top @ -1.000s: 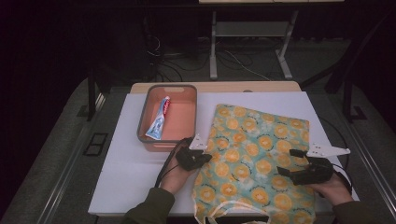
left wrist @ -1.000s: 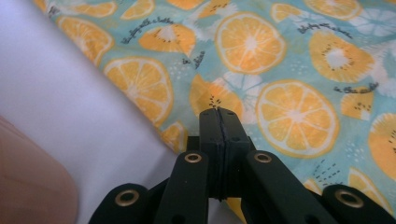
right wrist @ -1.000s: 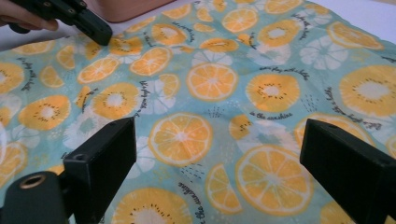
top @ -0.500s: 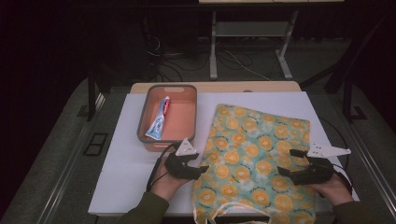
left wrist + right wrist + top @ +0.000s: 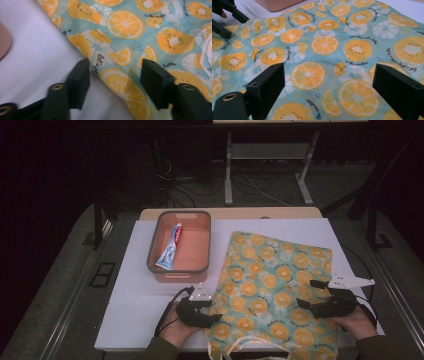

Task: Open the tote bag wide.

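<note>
Left gripper [image 5: 212,315] set at the near left edge of the fabric bag [image 5: 275,285], jaws apart astride that edge, holding nothing; probably placed so to pinch the cloth. Right gripper [image 5: 310,295] low over the bag's right part, wide open, empty. Bag flat on the white table [image 5: 130,305], teal with orange slices, pale handles near. Right of orange bin [image 5: 192,245] with 1 toothpaste tube [image 5: 169,247].
</note>
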The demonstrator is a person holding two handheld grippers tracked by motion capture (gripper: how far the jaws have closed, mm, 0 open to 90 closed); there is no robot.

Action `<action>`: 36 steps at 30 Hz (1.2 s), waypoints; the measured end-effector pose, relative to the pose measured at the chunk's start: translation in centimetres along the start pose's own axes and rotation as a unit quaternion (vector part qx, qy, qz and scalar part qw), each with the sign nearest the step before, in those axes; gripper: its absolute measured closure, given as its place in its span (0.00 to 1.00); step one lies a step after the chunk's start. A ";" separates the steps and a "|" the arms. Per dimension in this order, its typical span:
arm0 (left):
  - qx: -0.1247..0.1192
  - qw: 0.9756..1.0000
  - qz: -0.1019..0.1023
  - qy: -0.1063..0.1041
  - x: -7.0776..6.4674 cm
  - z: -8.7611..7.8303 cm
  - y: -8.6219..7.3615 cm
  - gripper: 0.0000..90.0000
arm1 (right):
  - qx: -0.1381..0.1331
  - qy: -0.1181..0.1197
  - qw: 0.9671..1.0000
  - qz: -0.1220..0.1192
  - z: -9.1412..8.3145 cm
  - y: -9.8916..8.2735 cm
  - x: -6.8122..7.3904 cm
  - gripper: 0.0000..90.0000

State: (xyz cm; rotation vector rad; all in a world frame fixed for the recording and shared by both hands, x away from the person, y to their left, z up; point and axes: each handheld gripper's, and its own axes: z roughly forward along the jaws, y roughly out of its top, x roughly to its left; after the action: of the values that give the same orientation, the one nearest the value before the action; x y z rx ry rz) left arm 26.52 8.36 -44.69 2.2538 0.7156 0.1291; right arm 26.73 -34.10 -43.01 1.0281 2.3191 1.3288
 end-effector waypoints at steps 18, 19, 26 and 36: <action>-0.020 0.999 0.028 0.021 0.9 0.9 3.5 0.99 | 0.002 -0.001 1.000 -0.002 0.1 0.0 0.0 0.12; -0.024 0.999 0.029 0.028 1.1 1.1 4.0 0.99 | 0.001 -0.001 1.000 -0.003 0.1 0.0 0.0 0.12; -0.038 0.996 0.037 0.069 2.0 3.9 7.2 0.99 | 0.002 -0.001 1.000 -0.002 0.1 0.0 0.0 0.12; -0.047 0.996 0.031 0.066 2.4 4.0 7.5 0.72 | 0.004 0.004 1.000 -0.005 0.2 0.0 0.2 0.12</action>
State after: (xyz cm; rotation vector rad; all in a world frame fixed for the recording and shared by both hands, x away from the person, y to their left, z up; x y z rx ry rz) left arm 33.12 2.91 -42.63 2.1936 0.6949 0.3379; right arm 26.70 -33.87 -43.05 1.0129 2.3334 1.3232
